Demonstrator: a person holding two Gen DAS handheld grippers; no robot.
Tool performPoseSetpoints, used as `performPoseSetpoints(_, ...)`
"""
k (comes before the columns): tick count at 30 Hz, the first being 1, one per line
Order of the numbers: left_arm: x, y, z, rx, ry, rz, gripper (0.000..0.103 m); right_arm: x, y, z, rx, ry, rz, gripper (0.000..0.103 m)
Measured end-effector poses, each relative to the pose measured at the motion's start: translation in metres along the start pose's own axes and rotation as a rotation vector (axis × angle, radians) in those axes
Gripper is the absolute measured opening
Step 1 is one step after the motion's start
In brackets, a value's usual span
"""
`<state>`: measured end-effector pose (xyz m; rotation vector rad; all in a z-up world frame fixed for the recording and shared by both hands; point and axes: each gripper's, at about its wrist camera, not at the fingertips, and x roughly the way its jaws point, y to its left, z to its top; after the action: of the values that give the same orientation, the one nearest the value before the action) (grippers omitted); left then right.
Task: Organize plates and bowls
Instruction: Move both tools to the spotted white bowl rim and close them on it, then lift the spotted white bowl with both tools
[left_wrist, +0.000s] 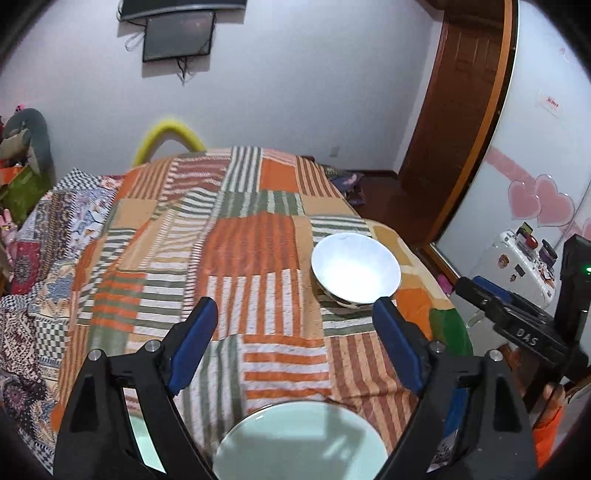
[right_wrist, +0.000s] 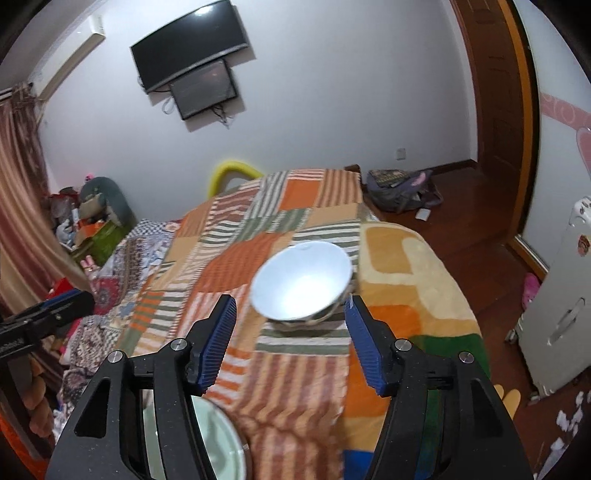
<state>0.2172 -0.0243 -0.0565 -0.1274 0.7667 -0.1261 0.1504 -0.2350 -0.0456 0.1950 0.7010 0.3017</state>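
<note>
I judge the sorting only partly done; on the bed (left_wrist: 240, 236), over its striped patchwork cover, one white bowl (left_wrist: 355, 271) sits alone at the right of centre in the left wrist view, while a pale green plate (left_wrist: 301, 441) lies at the bottom edge of that frame, well apart from the bowl; a second pale rim shows at the lower left behind my tool's arm, though I cannot tell whether it is another plate or the same one; so bowl and plate are not yet gathered into any stack, and bringing them together is what seems left; my left tool (left_wrist: 295, 317) stands spread wide, its blue pads bare, nothing between them, hanging above the cover with the plate just below its frame; my right tool (right_wrist: 291, 317) is also parted, less widely, and holds nothing; in its view the bowl lies beyond the fingertips at centre, tilted, the right pad's tip close by its rim but not pressing on it; the plate shows at that frame's lower left.
</note>
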Motion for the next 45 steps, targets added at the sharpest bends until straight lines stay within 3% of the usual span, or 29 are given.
performPoseSetpoints(14, 0.107, 0.009, 0.006, -0.022, 0.158, -0.008, 0.086, 0.089, -0.044, 0.010, 0.035, 0.129, -0.064, 0.057)
performPoseSetpoints(20, 0.135, 0.019, 0.003, -0.050, 0.198, -0.033, 0.086, 0.119, -0.054, 0.018, 0.047, 0.185, -0.067, 0.041)
performPoseSetpoints(23, 0.144, 0.019, 0.004, -0.048, 0.206, -0.036, 0.085, 0.129, -0.053, 0.016, 0.033, 0.222, -0.047, 0.025)
performPoseSetpoints(24, 0.148, 0.019, 0.004, -0.047, 0.209, -0.037, 0.082, 0.129, -0.052, 0.014, 0.028, 0.232, -0.041, 0.019)
performPoseSetpoints(28, 0.165, 0.015, 0.005, -0.032, 0.241, -0.055, 0.064, 0.124, -0.051, 0.009, 0.004, 0.224, -0.044, 0.013)
performPoseSetpoints(30, 0.175, 0.012, 0.004, -0.025, 0.261, -0.064, 0.052, 0.122, -0.052, 0.006, 0.011, 0.230, -0.022, 0.013)
performPoseSetpoints(36, 0.201, 0.003, 0.003, -0.006, 0.305, -0.077, 0.036, 0.116, -0.043, -0.002, -0.015, 0.248, 0.014, 0.014)
performPoseSetpoints(41, 0.214, 0.000, -0.003, -0.009, 0.336, -0.096, 0.025, 0.115, -0.034, -0.009, -0.038, 0.263, 0.044, 0.014)
performPoseSetpoints(45, 0.211, -0.001, -0.006, -0.003, 0.334, -0.094, 0.025, 0.118, -0.032, -0.009, -0.029, 0.271, 0.048, 0.014)
